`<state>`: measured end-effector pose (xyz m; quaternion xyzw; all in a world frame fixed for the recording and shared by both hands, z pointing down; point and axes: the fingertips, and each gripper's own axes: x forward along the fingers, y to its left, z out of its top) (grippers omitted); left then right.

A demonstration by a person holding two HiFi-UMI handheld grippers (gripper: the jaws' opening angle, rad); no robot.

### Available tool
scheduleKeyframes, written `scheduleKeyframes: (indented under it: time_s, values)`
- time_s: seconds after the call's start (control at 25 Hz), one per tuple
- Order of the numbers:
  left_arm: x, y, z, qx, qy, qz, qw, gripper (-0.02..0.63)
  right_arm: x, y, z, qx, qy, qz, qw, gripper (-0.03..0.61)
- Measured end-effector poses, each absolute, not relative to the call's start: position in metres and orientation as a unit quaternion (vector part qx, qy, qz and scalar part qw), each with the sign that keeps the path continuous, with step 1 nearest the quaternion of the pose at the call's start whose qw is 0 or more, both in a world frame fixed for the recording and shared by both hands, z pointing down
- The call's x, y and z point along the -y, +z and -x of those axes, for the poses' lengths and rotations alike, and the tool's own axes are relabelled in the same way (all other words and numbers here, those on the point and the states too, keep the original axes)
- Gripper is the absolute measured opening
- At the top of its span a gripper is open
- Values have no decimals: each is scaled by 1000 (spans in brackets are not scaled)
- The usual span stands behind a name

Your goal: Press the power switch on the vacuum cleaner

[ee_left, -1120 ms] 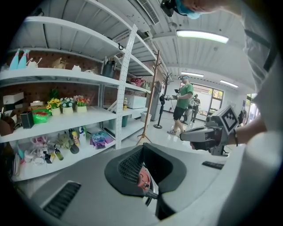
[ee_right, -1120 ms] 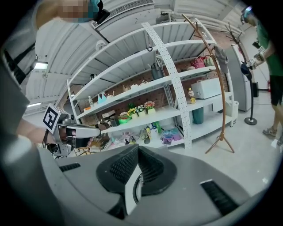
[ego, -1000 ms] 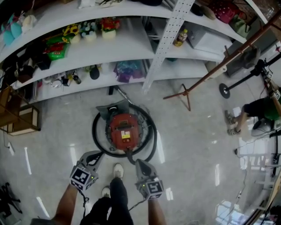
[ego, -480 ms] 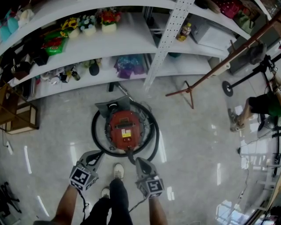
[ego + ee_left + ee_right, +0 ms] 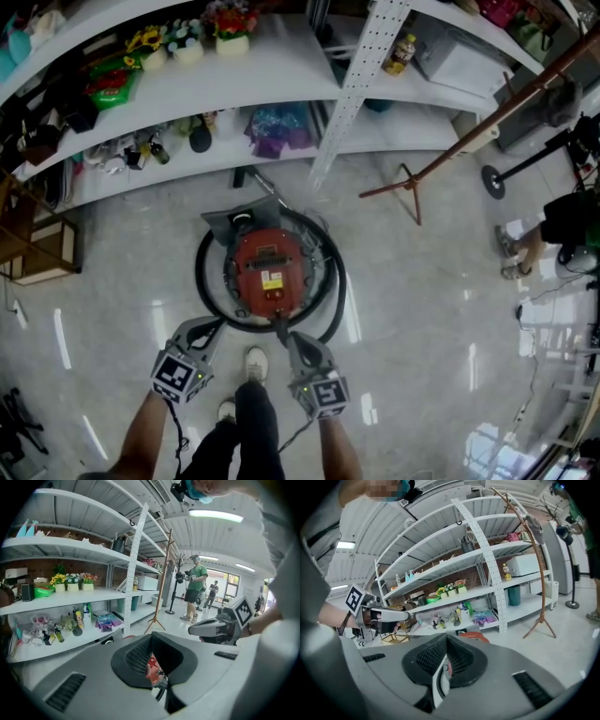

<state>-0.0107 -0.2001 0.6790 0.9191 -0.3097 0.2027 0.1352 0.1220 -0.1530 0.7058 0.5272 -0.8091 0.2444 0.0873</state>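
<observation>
Fingers [image 5: 89, 667] of left gripper [image 5: 214, 326] pressed together, empty. Fingers [image 5: 511, 681] of right gripper [image 5: 289, 339] likewise together, empty. Red vacuum cleaner [image 5: 270, 272] on floor [image 5: 412, 309], ringed by black hose [image 5: 201, 277]. Both grippers on near side of vacuum cleaner, tips just beside hose and aimed at it: left at near-left, right near centre. White shelving [image 5: 281, 112] beyond vacuum cleaner.

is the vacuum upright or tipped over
Upright: the red vacuum cleaner sits top-up on the floor, its black hose coiled around it.
</observation>
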Motion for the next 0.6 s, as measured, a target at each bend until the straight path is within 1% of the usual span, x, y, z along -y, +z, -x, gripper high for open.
scheduleKeyframes:
  time_s: [0.6]
  values:
    - [211,740,16,315,211,-914,143,5,165,765,-123,809,240,-529,95,12]
